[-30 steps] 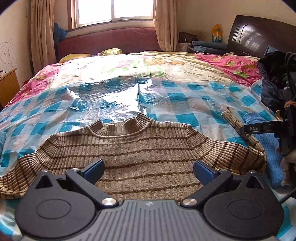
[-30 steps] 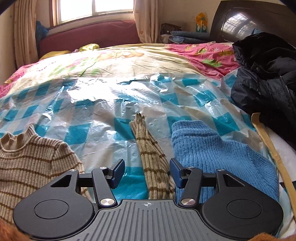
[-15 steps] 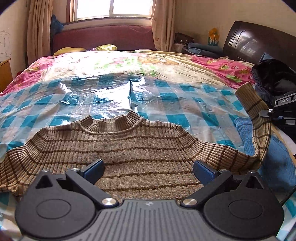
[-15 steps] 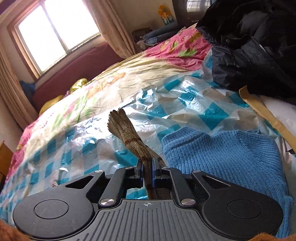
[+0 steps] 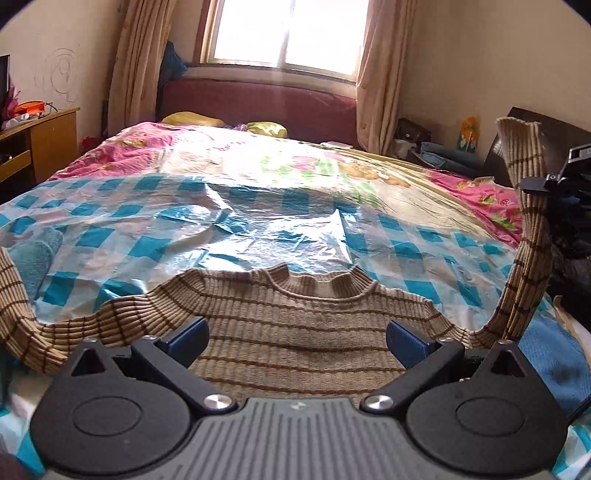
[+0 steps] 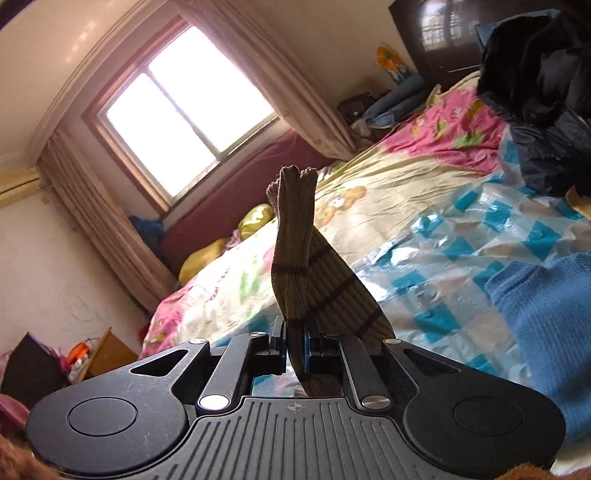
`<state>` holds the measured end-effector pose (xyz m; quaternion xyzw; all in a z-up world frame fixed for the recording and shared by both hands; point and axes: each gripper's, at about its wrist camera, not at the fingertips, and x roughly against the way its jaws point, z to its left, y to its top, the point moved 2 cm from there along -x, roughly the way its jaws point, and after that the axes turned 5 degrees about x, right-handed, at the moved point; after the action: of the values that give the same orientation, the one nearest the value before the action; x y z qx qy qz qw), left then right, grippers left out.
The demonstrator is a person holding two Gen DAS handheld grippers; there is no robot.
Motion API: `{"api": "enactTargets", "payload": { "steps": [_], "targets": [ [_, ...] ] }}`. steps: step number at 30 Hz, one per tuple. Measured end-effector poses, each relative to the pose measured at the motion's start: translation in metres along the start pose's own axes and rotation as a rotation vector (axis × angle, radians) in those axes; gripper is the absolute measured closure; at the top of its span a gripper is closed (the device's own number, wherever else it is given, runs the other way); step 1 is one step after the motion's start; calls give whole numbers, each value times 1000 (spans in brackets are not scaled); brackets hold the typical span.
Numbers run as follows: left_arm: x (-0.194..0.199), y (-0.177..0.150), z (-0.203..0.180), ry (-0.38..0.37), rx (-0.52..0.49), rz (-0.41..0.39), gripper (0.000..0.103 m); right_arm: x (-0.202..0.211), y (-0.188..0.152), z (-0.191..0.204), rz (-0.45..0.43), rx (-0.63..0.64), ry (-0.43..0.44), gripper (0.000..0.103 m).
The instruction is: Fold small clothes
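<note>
A tan sweater with brown stripes (image 5: pixel 295 325) lies face up on the blue-checked plastic sheet (image 5: pixel 258 221) on the bed. My left gripper (image 5: pixel 297 338) is open and empty just above the sweater's chest. My right gripper (image 6: pixel 294 349) is shut on the sweater's right sleeve (image 6: pixel 295 258) and holds it up in the air; the cuff stands above the fingers. In the left wrist view that sleeve (image 5: pixel 532 236) rises at the far right with the right gripper (image 5: pixel 554 177) on it. The left sleeve (image 5: pixel 22 317) runs off the left edge.
A blue knit sweater (image 6: pixel 546 332) lies right of the tan one. A black jacket (image 6: pixel 543 96) is piled at the bed's right side. A wooden desk (image 5: pixel 33 147) stands at the left, a dark headboard (image 6: pixel 443 40) at the right, a window (image 5: pixel 288 33) beyond.
My right gripper closed on the right sleeve and has lifted it high off the bed. The left gripper stayed open and tilted up over the sweater, which shifted with the pull.
</note>
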<state>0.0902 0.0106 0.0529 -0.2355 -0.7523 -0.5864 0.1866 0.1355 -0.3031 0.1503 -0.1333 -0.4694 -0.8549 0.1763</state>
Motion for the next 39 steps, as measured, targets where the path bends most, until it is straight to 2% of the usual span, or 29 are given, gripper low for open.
{"api": "enactTargets", "payload": {
  "steps": [5, 6, 9, 11, 14, 18, 22, 24, 25, 29, 31, 33, 36, 39],
  "targets": [
    [17, -3, 54, 121, 40, -62, 0, -76, -58, 89, 190, 120, 145, 94],
    [18, -4, 63, 145, 44, -67, 0, -93, -74, 105, 240, 166, 171, 88],
    [16, -12, 85, 201, 41, -65, 0, -127, -123, 131, 421, 184, 203, 88],
    [12, -16, 92, 218, 34, -63, 0, -128, -135, 130, 456, 195, 209, 87],
    [4, -20, 93, 209, 22, -50, 0, -106, -126, 116, 392, 247, 159, 82],
    [-4, -25, 83, 183, -7, -32, 0, -92, -122, 68, 379, 341, -4, 80],
    [-10, -31, 76, 191, -56, -4, 0, -105, -141, 20, 474, 423, -117, 80],
    [-13, -34, 78, 201, -68, 25, 0, -115, -161, -1, 560, 523, -213, 82],
    [-15, -36, 80, 208, -67, 36, 0, -114, -167, -8, 585, 545, -223, 82],
    [-19, -42, 90, 213, -54, 60, 0, -100, -162, 0, 577, 596, -180, 79],
    [-19, -41, 92, 195, -36, 55, 0, -97, -158, 24, 556, 642, -85, 79],
    [-16, -38, 92, 190, -34, 31, 0, -106, -163, 48, 553, 720, -15, 72],
    [-14, -37, 93, 204, -56, -1, 0, -130, -177, 78, 570, 860, 44, 72],
    [-15, -35, 98, 216, -60, 7, 0, -147, -186, 100, 626, 873, 125, 72]
  ]
}}
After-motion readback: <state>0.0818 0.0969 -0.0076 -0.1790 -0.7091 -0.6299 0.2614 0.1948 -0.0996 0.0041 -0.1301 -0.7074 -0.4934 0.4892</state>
